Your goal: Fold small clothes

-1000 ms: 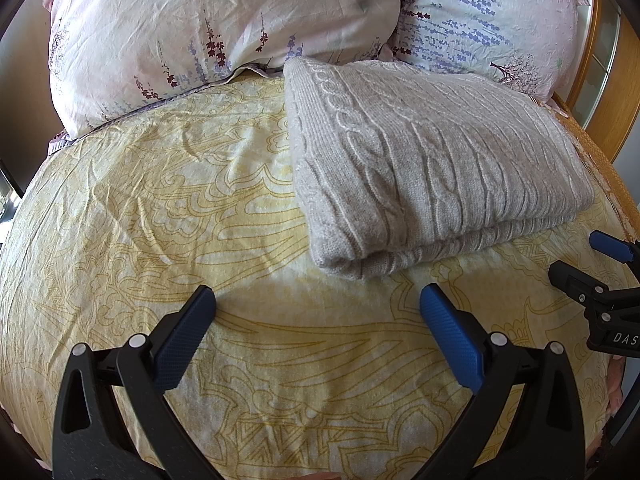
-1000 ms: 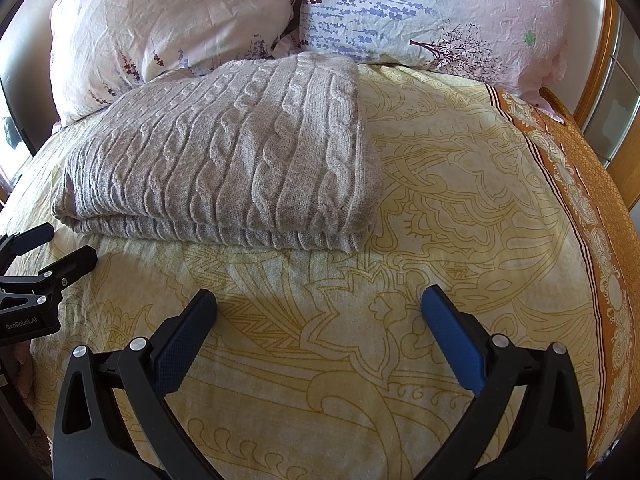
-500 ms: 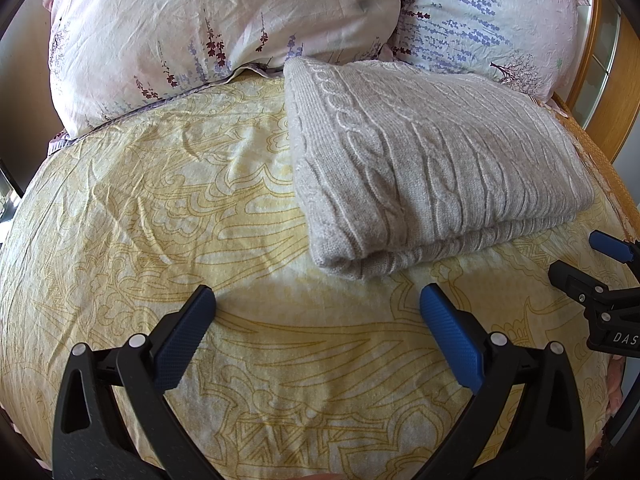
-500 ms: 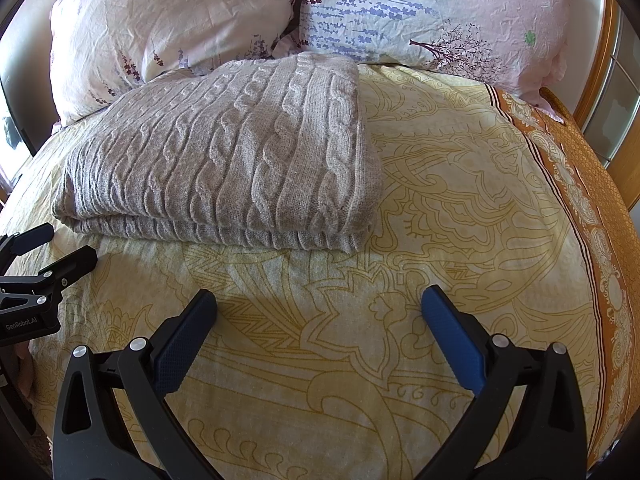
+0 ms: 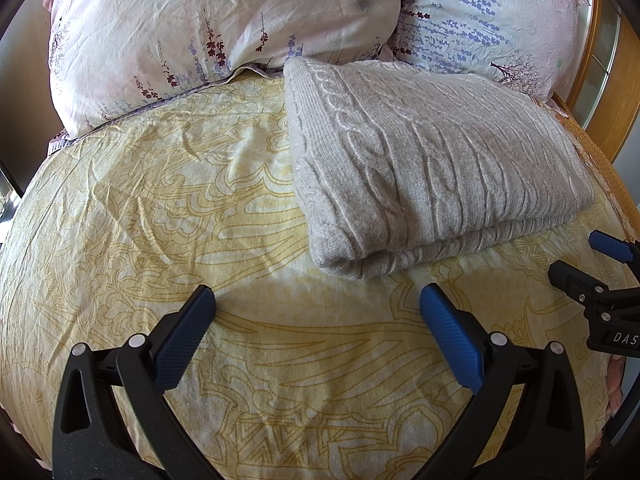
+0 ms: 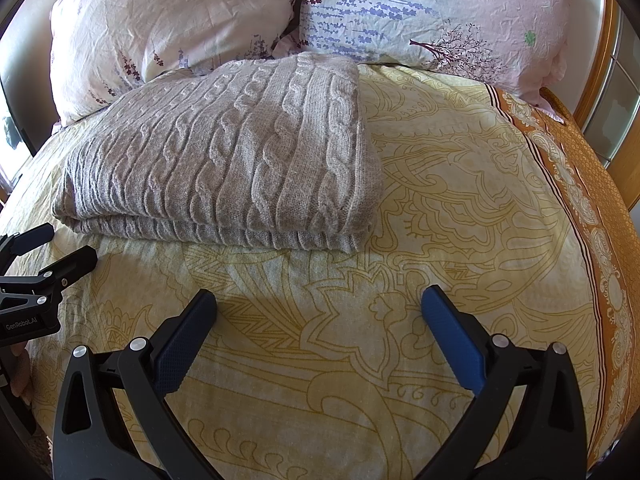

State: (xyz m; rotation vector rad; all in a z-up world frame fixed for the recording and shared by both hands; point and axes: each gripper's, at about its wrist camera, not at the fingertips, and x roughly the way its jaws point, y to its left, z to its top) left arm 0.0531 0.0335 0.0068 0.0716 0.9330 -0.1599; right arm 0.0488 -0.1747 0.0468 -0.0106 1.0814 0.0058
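Left gripper (image 5: 316,304): fingers spread wide, nothing between the blue pads, held above the yellow patterned bedspread (image 5: 140,208). Right gripper (image 6: 318,306): same stance, fingers far apart, empty, also over bare bedspread (image 6: 460,208). Neither touches fabric.

Folded sweater (image 5: 420,152): grey cable knit, lying flat on the bed as a neat rectangle, layered edges turned toward both cameras. In the left wrist view it sits ahead and to the right of the left gripper, its near corner just beyond the gap between the fingers. In the right wrist view the sweater (image 6: 240,152) lies ahead and to the left, apart from the right gripper.

Cross-view notes: the left wrist view catches the right gripper (image 5: 588,260) at its right edge, near the sweater's near right side. The right wrist view catches the left gripper (image 6: 52,244) at its left edge, close to the sweater's near left corner. Only the right wrist view shows the orange patterned border (image 6: 576,184) of the bedspread running down the right side.

Beyond the sweater: two floral pillows at the head of the bed, the left pillow (image 5: 200,28) and the right pillow (image 5: 488,16); the sweater's far edge reaches them. Wooden bed frame (image 6: 600,72) at far right
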